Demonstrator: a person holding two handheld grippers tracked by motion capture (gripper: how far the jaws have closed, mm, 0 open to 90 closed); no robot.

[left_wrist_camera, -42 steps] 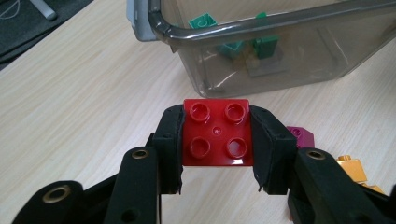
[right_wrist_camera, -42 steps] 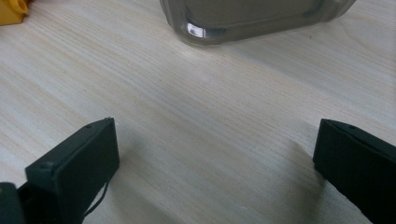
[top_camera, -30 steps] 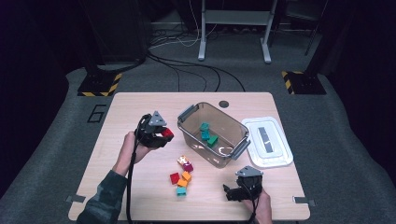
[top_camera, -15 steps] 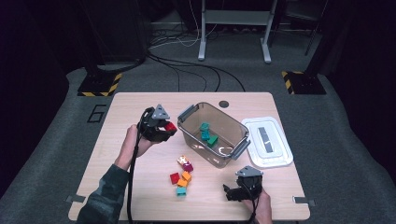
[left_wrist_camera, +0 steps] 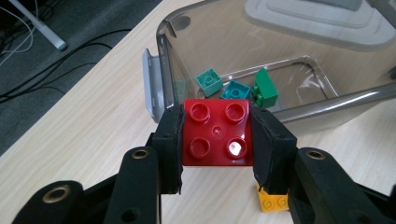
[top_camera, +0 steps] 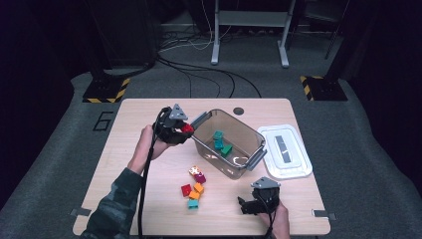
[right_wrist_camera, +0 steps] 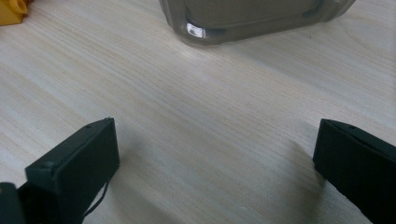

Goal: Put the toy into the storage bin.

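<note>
Gripping red brick (left_wrist_camera: 216,133) | studs facing camera | left tongs (left_wrist_camera: 215,140) | square, no long axis

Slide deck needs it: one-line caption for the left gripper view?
Left gripper clamps a red brick before the clear bin holding green bricks.

A yellow brick (left_wrist_camera: 273,201) sits half hidden behind the hand-held gripper's jaw.

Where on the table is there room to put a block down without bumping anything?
The wood is bare along the table's left side, beside the forearm, and along the far edge behind the clear bin. It is crowded below the bin, where loose blocks cluster, and on the right, where the white lid lies. The left gripper holds a red block at the bin's rim.
</note>
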